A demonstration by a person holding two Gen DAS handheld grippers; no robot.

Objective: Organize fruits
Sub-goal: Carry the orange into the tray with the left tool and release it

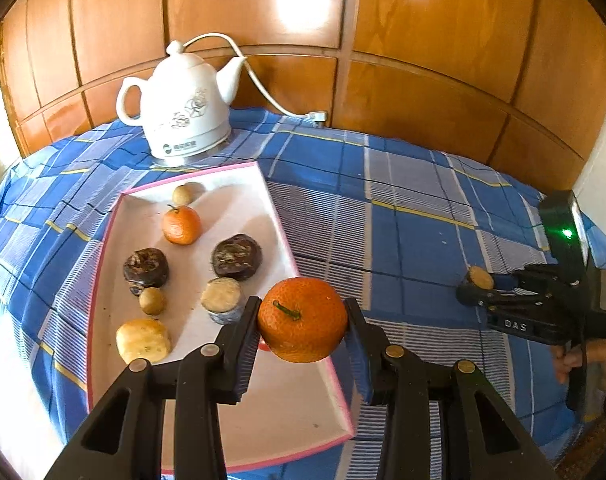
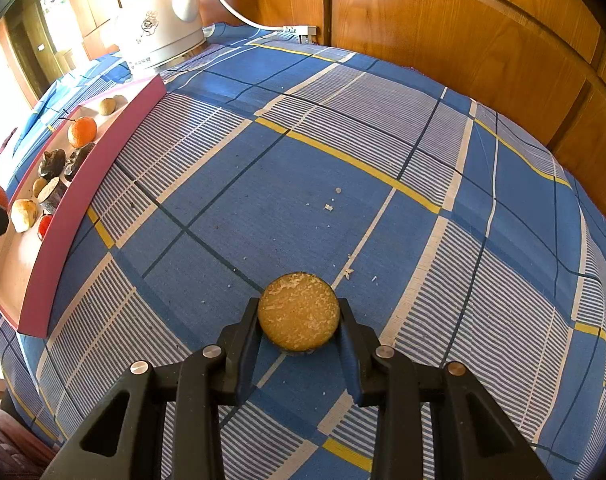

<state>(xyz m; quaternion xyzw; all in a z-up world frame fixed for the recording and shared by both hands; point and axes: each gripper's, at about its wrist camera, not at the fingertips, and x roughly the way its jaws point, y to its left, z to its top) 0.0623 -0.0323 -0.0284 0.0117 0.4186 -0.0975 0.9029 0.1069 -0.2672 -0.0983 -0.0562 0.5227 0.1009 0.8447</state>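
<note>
Pink-rimmed white tray (image 1: 263,432) already holds seven fruits. Left gripper (image 1: 303,320) clamps round orange tangerine (image 1: 303,320) above tray edge; right gripper (image 2: 299,312) clamps tan cut-faced round fruit (image 2: 299,312) over blue plaid worktop (image 2: 343,140). Both pending, apparently last.

Blue plaid tablecloth (image 2: 343,140), pink tray (image 1: 291,256), white kettle (image 1: 183,108)

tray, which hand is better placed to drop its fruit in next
Left: its gripper holds the orange at the tray edge; the right gripper grips its piece on the cloth.
</note>
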